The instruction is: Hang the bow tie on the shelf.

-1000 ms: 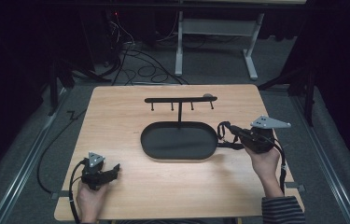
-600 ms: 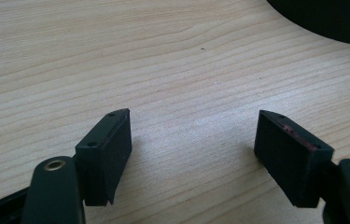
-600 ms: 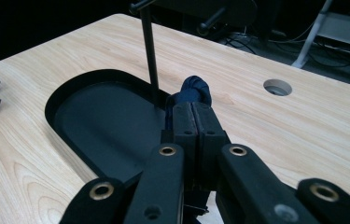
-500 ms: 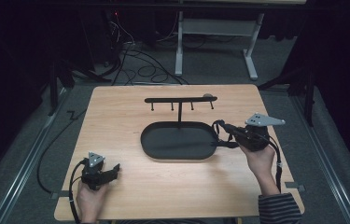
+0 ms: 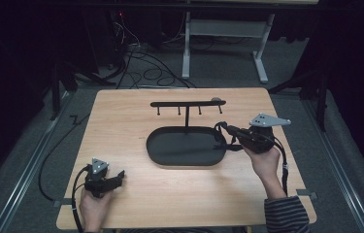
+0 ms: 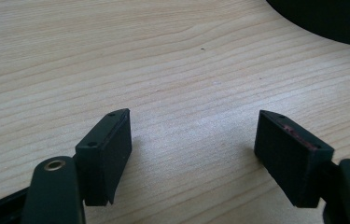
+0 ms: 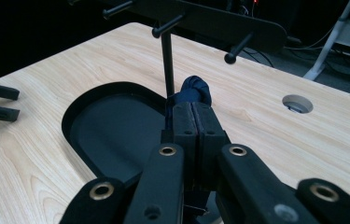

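At the right edge of the black oval tray [image 5: 170, 158], the right gripper [image 5: 224, 134] has its 2 jaws pressed fully together on a dark blue fabric loop [image 7: 195, 91], probably a hair tie or a small knotted cord, whose bunched end pokes out just past the fingertips [image 7: 184, 116] in the right gripper view. The loop hangs in the air near the thin upright post [image 7: 165, 65] of the hanger stand, below the crossbar [image 5: 188, 103] and its 4 short pegs, touching none of them as far as the pictures tell. It looks light and soft, a thing that will flop and fold rather than hold its shape, so the pinch near one end seems sensible: it leaves the free part of the loop to open and drop over a peg [image 7: 237, 48]. I judge the main risk to be the loop collapsing flat or slipping from the smooth pads, since so little of it is clamped. The left gripper [image 5: 114, 177] rests low over the wooden table [image 5: 121, 126] at the near left corner, well apart from the tray, its jaws spread wide with nothing between them, as the left gripper view shows bare wood grain between the 2 pads [image 6: 107, 154].
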The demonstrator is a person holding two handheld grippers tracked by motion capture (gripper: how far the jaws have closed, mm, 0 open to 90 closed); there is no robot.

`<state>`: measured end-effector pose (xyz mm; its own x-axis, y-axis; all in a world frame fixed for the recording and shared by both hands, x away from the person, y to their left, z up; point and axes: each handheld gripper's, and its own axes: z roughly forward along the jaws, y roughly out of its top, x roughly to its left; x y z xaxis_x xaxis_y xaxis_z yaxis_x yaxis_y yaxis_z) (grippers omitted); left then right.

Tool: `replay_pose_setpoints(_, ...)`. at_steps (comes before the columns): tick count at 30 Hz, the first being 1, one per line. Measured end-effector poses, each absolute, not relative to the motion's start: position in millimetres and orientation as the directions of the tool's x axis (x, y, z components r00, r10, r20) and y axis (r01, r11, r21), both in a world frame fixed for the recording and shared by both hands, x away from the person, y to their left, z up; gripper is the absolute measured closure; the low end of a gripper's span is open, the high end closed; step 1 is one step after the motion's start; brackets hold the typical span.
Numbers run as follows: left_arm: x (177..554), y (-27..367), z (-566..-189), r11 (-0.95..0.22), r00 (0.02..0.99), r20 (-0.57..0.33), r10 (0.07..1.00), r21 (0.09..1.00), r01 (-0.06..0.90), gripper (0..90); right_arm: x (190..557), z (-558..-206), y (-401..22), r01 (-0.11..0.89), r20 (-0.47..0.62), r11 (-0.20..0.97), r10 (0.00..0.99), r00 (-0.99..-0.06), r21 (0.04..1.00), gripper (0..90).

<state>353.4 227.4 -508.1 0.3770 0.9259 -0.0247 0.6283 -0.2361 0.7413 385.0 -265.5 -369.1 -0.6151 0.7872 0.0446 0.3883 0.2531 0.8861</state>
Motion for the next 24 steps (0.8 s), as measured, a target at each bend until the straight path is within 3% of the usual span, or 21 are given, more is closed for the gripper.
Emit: replay_pose_setpoints(24,353.4,227.5,-508.2,-0.230,0.374,-0.029,0.927,0.743,0.628,27.8,404.2,-350.3,-255.1,0.367,0.051,0.238,0.776,-0.628,0.899,90.0)
